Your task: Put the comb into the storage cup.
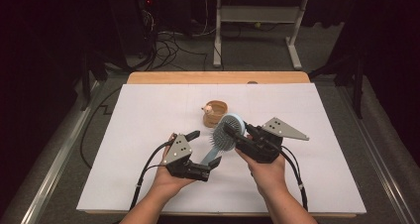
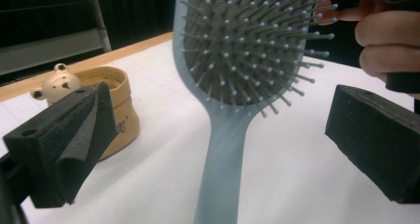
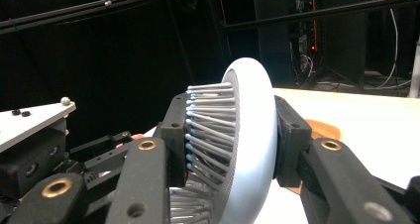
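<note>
At the centre of the high view, a blue hairbrush [image 1: 225, 133] is clamped by its head in the right tongs [image 1: 236, 130]; its handle is flanked by the left tongs [image 1: 205, 148], spread wide; behind stands a small tan pot [image 1: 216, 112] on the white tabletop [image 1: 148, 115].

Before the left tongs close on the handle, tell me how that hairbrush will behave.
The hairbrush probably stays stiff: its handle juts out straight while the right tongs clamp only its head. It looks like light plastic. The bristles likely flex under a pad, and the smooth, narrow handle could twist between the open left tongs.
</note>
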Available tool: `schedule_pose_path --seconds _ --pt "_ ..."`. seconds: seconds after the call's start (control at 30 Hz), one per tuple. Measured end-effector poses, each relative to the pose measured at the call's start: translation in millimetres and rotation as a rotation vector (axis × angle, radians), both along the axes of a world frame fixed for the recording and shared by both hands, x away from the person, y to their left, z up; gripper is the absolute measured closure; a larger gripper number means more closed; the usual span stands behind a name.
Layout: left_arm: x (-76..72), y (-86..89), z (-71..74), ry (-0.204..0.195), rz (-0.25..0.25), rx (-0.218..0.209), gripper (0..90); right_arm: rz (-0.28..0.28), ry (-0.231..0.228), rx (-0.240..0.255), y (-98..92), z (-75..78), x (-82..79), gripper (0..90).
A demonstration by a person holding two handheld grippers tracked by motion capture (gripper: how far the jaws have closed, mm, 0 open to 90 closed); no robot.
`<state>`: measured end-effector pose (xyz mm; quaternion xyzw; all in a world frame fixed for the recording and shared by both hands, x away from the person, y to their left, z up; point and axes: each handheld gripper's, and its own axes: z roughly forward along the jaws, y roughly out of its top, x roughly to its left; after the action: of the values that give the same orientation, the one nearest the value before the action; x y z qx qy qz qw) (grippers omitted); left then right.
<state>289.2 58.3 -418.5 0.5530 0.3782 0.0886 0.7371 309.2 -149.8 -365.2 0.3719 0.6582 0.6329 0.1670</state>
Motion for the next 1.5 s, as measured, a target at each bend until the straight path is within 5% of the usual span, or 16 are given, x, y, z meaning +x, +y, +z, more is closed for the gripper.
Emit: schedule_pose_path --seconds 0.3,1.5 --pt "-0.9 11.0 -1.5 -0.025 0.001 0.0 0.4 -0.02 -0.015 -0.006 -7.2 1.8 1.0 60.3" --pt "8.3 92.1 -24.6 -0.033 0.173 -0.005 0.7 -0.091 -0.075 -0.049 -43.7 2.4 -1.4 60.0"
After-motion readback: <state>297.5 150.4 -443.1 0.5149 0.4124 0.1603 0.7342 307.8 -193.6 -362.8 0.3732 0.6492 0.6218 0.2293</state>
